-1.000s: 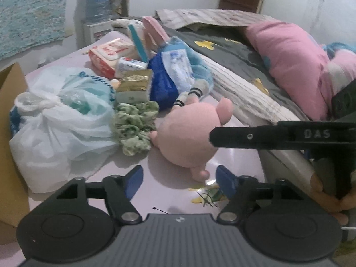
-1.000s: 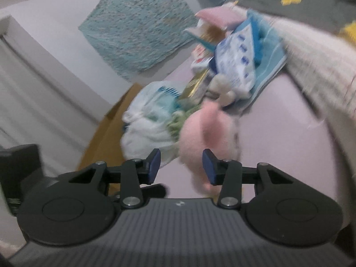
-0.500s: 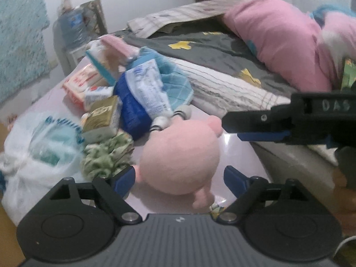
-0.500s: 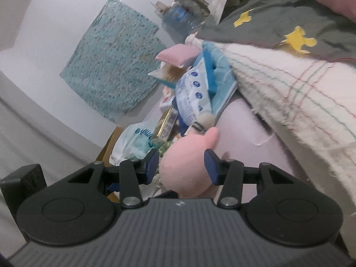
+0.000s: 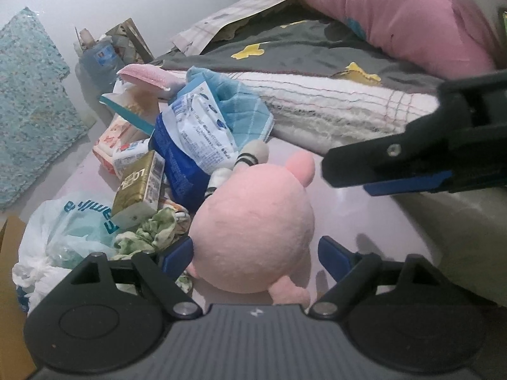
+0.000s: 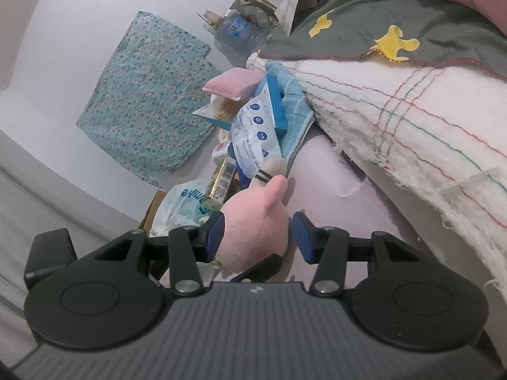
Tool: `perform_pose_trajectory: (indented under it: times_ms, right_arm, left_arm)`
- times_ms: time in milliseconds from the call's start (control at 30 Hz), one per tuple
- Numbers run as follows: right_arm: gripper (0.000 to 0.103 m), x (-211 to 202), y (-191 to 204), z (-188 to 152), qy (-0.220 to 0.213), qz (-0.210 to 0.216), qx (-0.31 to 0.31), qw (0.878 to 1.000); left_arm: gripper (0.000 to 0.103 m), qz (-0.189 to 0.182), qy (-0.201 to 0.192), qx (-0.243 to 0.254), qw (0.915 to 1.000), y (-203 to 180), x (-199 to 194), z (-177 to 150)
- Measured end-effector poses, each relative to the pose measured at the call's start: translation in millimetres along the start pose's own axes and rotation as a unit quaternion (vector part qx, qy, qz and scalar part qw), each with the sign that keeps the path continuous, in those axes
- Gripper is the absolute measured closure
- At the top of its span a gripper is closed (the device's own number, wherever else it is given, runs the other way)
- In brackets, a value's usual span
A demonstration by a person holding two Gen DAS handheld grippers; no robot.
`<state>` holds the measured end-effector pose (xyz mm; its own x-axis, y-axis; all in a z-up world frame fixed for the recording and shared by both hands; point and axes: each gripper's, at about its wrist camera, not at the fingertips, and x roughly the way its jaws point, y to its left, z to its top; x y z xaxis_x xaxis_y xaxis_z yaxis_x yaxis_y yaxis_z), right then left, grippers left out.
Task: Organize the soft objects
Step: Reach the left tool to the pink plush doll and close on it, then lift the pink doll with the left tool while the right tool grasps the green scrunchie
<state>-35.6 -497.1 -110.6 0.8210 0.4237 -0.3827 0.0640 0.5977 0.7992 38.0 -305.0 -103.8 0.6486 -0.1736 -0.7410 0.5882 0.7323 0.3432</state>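
Pale lilac bench (image 5: 355, 209) runs along the bed's edge, where a fringed white blanket (image 5: 332, 107) hangs over. Seen from the left wrist, the pink plush toy (image 5: 253, 231) lies on the bench between the blue pads of the left hand-held gripper (image 5: 253, 255); a second ago it sat well ahead of them. The jaws are closing, the left pad just at the toy's side, the right pad clear of it. Behind the toy a clutter of packets, a gold carton (image 5: 139, 186) and a green scrunchie (image 5: 149, 237) crowds the bench; a white plastic bag (image 5: 57, 234) bears blue letters, only partly readable. Bare bench lies to the toy's right, up to the bed. The right hand-held gripper (image 5: 389, 171) reaches in from the right, above the toy's ear; its "DAS" marking, readable before, no longer shows.

From the right wrist, the toy (image 6: 256, 218) fills the gap of the right hand-held gripper (image 6: 258, 237), closer than half a second ago. Its jaws stand apart and are widening, left pad against the plush, right pad clear. Open bench runs rightward to the blanket (image 6: 412, 126).
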Motion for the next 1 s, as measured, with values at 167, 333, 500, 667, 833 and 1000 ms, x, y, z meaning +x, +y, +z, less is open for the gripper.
perform_pose_trajectory:
  times_ms: [167,333,500,667,833,1000]
  right_arm:
    - [0.055,-2.2,2.1,-2.0,-0.003,-0.002,0.000,1.000]
    - [0.055,-0.7,5.0,-2.6,-0.005,0.008,0.005,1.000]
    - [0.045,-5.2,10.6,-3.5,-0.014,0.023,0.004,1.000]
    - [0.042,-9.1,12.0,-7.8,-0.015,0.046,0.015,0.999]
    - [0.042,-9.5,11.3,-13.5,-0.012,0.059,0.035,0.998]
    - [0.042,-7.3,19.1,-13.4,-0.011,0.055,0.026,0.998]
  left_arm:
    - [0.030,-0.040,-0.004,-0.055,0.9977,22.4,-8.3,-3.7]
    - [0.032,-0.110,0.002,-0.125,0.9860,50.3,-20.6,-7.0]
    - [0.032,-0.186,0.007,-0.186,0.9648,76.6,-36.5,-14.0]
    - [0.033,-0.248,0.024,-0.255,0.9343,98.4,-39.1,-27.5]
    - [0.033,-0.261,0.021,-0.290,0.9204,110.9,-48.5,-37.6]
    - [0.033,-0.213,-0.005,-0.295,0.9314,121.6,-74.6,-43.5]
